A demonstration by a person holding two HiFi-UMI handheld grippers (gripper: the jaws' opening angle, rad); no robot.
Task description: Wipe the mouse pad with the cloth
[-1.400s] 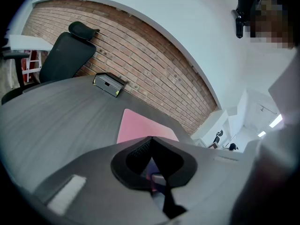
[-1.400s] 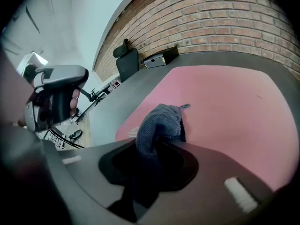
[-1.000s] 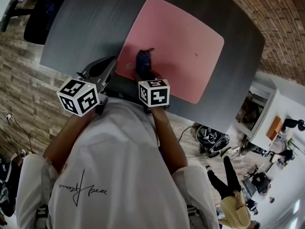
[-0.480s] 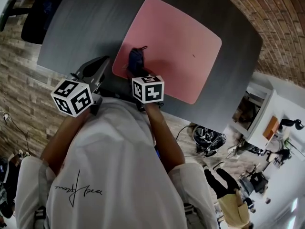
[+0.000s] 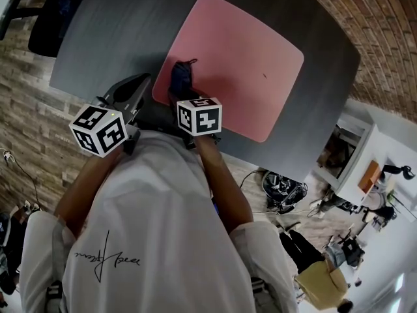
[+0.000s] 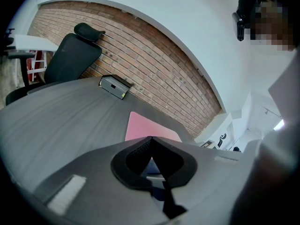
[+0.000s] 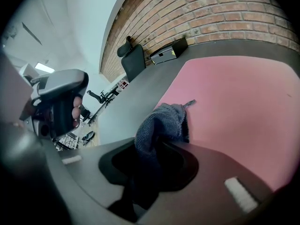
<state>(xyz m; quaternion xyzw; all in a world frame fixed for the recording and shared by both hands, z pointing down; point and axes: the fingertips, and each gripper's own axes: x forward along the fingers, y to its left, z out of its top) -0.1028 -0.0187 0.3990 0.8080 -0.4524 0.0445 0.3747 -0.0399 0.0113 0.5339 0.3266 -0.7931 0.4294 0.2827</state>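
- The dark blue-grey terry cloth (image 7: 161, 123) is pinched between the jaws of the right gripper (image 7: 154, 146). A bunched fold spills out ahead of the jaw tips and rests on the pad.
- The pink rounded-corner mouse pad (image 7: 234, 97) lies under and ahead of those jaws, stretching off to their right. The cloth sits near the pad's edge on the person's side.
- The head view places the cloth (image 5: 181, 77) at the near left corner of the mouse pad (image 5: 241, 57), just ahead of the right gripper (image 5: 182, 90). It cannot show the grip itself, which only the right gripper view does.
- The left gripper (image 6: 151, 139) has its jaws closed tip to tip with nothing between them. It is held above the dark grey table (image 6: 61, 121), and a slice of the mouse pad (image 6: 147, 128) lies ahead of the jaw tips.
- In the head view the left gripper (image 5: 143, 83) is just left of the pad's near corner, beside the right gripper but apart from the cloth.
- The right gripper view shows, off to the left of its jaws, the left gripper's body with a hand (image 7: 75, 111) wrapped round it.
- Far ahead of both sets of jaws stand a black office chair (image 6: 70, 55), a small dark box (image 6: 114, 86) on the table's far edge, and a red brick wall (image 6: 154, 64). The head view shows none of the chair's shape or the box.
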